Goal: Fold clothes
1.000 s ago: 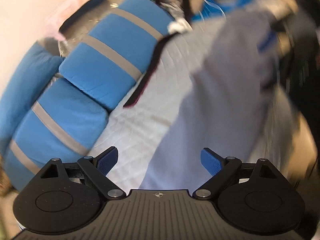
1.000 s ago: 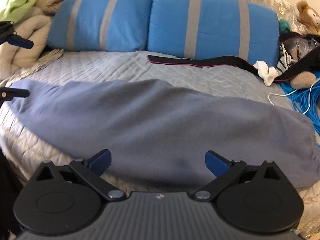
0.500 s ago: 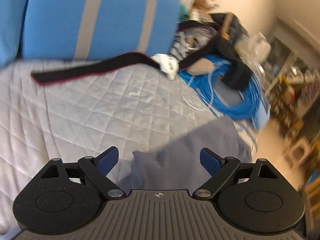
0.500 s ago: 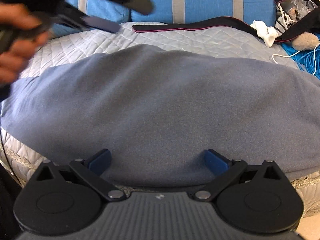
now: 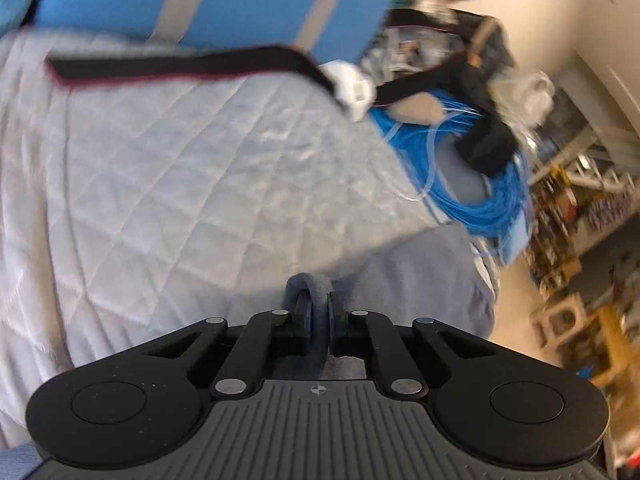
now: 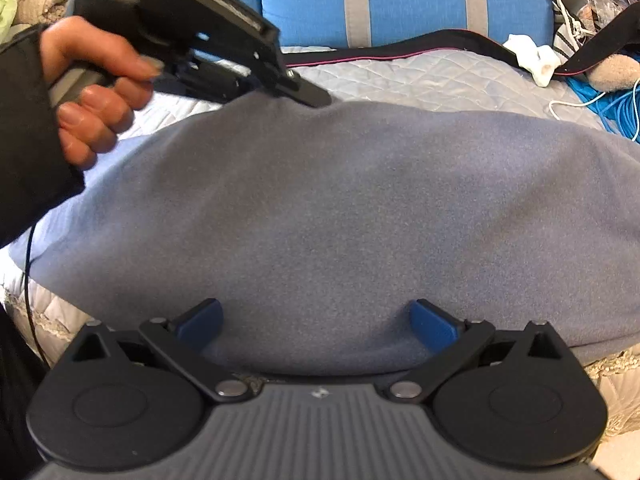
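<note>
A: The jaws of the right gripper (image 6: 316, 320) are spread over the near hem; those of the left gripper (image 5: 318, 316) are pinched on the grey-blue garment (image 6: 340, 220), spread across the bed (image 5: 160, 200).

B: With so thin a pinch, the far edge could be lost if lifted sharply.

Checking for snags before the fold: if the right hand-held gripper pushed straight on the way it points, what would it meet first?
Probably the grey-blue garment: the open right hand-held gripper points down at its near edge, fabric already between its fingers.

Grey-blue garment (image 6: 360, 208) on a pale diamond-quilted bedspread (image 5: 160, 184); blue pillow (image 6: 404, 0) with grey stripes
</note>
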`<state>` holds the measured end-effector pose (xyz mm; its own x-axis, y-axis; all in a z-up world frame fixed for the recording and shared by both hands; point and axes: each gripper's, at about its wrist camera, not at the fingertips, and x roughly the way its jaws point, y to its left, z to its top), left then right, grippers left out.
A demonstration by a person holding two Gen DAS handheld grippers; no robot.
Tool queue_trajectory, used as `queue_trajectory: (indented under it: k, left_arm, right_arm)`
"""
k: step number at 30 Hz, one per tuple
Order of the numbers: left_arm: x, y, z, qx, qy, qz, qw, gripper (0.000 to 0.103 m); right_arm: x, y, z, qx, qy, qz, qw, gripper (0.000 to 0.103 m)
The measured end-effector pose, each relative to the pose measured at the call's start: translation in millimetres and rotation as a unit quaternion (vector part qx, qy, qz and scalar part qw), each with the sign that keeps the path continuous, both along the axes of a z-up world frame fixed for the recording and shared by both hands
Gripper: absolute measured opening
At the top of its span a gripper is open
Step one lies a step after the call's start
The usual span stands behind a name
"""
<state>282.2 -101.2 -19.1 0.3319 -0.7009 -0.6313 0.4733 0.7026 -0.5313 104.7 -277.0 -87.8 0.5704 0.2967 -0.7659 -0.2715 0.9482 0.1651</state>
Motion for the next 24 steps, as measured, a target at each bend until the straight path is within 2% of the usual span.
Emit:
queue_trajectory:
  k: [3, 8, 11, 14, 17, 20, 22, 24]
  left_arm:
    - [-20, -10, 11, 0.021, -0.041, -0.038, 0.9982, 0.007]
    - [-41, -22, 10, 0.074, -0.063, -0.107, 0.9895, 0.006]
    - [-42, -21, 10, 0.085, -0.066, -0.122, 0.9867, 0.006]
    - [-33, -19, 7, 0.083, -0.06, -0.108, 0.9888, 0.009]
    - [-19, -17, 1, 0.06, -0.032, -0.098, 0.9929, 0.017]
    - [-2, -15, -10, 0.02, 0.021, -0.083, 0.9961, 0.027]
    - [10, -15, -21, -0.011, 0.061, -0.071, 0.9955, 0.031]
    - [22, -15, -32, -0.05, 0.104, -0.065, 0.9912, 0.038]
  right_arm:
    - [1, 1, -1, -0.002, -0.001, -0.001, 1.0, 0.103]
    - [1, 2, -1, -0.002, -0.001, -0.004, 1.0, 0.103]
    - [0, 3, -1, -0.002, -0.003, -0.004, 1.0, 0.103]
    - [-1, 2, -1, -0.003, -0.003, -0.003, 1.0, 0.103]
    - [-1, 2, -1, -0.004, -0.004, 0.0, 1.0, 0.103]
    - [0, 1, -2, -0.004, -0.004, 0.002, 1.0, 0.103]
    - [0, 1, -2, -0.004, -0.004, 0.003, 1.0, 0.103]
    - [1, 1, -3, -0.005, -0.004, 0.004, 1.0, 0.103]
